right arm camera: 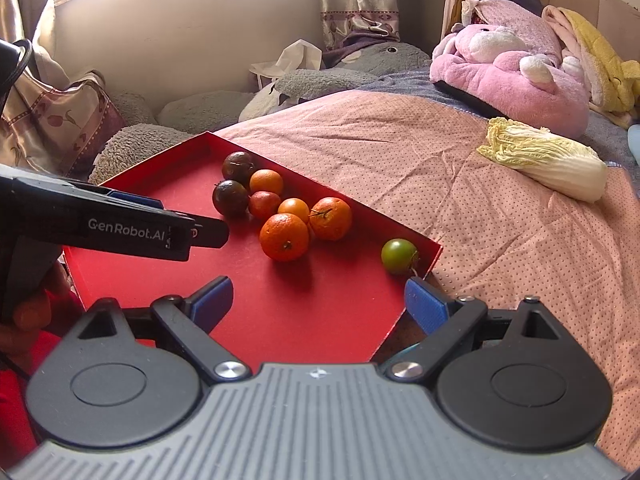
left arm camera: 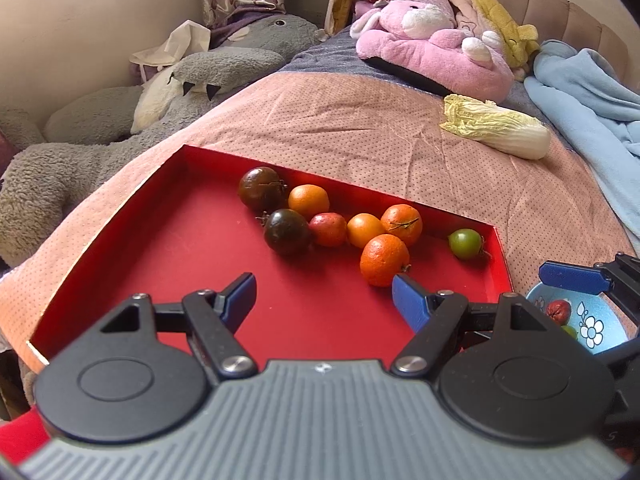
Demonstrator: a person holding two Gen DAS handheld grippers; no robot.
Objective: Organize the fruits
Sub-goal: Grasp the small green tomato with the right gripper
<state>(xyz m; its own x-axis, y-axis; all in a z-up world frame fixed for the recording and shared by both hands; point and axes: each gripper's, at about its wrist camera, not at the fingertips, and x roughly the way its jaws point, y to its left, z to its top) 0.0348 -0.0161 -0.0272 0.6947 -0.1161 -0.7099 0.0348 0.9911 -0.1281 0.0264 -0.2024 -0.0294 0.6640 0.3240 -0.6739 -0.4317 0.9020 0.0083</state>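
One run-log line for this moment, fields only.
left gripper: open, empty | right gripper: open, empty | eight fruits in red tray | blue bowl beside tray

A red tray (left arm camera: 120,280) fills the lower left of the frame, holding orange mandarins (left arm camera: 385,260), two dark maroon fruits (left arm camera: 261,189) and one green fruit (left arm camera: 465,243). The bedspread (left arm camera: 360,120) is salmon pink with fine dots. At lower right, a blue bowl (left arm camera: 596,332) bears white flowers. At upper right lie a pink plush (left arm camera: 432,48) and a pale yellow-white cabbage (left arm camera: 496,130).
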